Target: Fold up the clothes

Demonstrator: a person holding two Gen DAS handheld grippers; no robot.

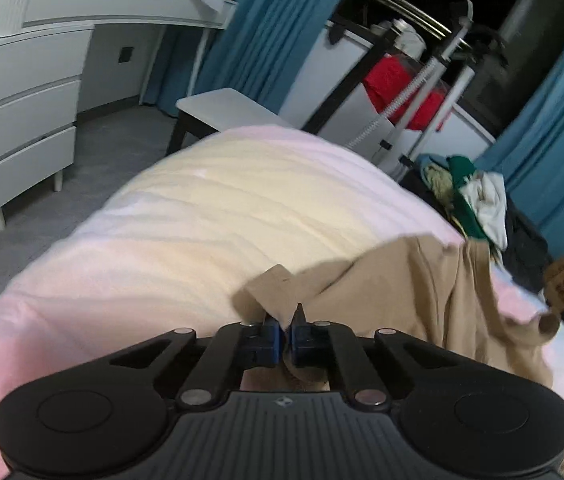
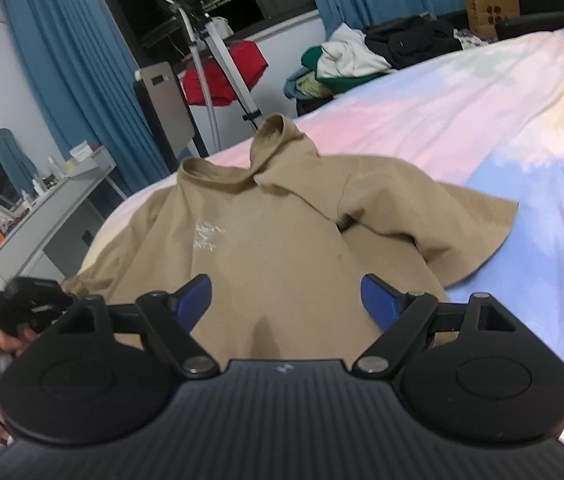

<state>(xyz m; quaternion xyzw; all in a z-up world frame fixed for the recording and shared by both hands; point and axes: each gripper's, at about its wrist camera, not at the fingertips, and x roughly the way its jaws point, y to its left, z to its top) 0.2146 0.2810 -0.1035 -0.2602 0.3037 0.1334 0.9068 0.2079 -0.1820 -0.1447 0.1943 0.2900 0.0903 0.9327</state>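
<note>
The left claw [image 1: 286,334] is clamped on an edge of the tan T-shirt [image 2: 265,240]; the right claw [image 2: 284,300] hangs spread wide above its hem. The shirt lies on the bed [image 2: 462,120], collar toward the far edge, small white chest print unreadable. Bare bedspread stretches to its right. A clothes pile [image 2: 342,64] lies beyond.

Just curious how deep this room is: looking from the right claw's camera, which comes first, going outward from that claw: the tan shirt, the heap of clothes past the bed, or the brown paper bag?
1. Tan shirt: directly under the open right claw, on the bed.
2. Heap of clothes: beyond the bed's far edge, ahead and slightly right.
3. Brown paper bag: farthest, upper right, by the curtain.
</note>
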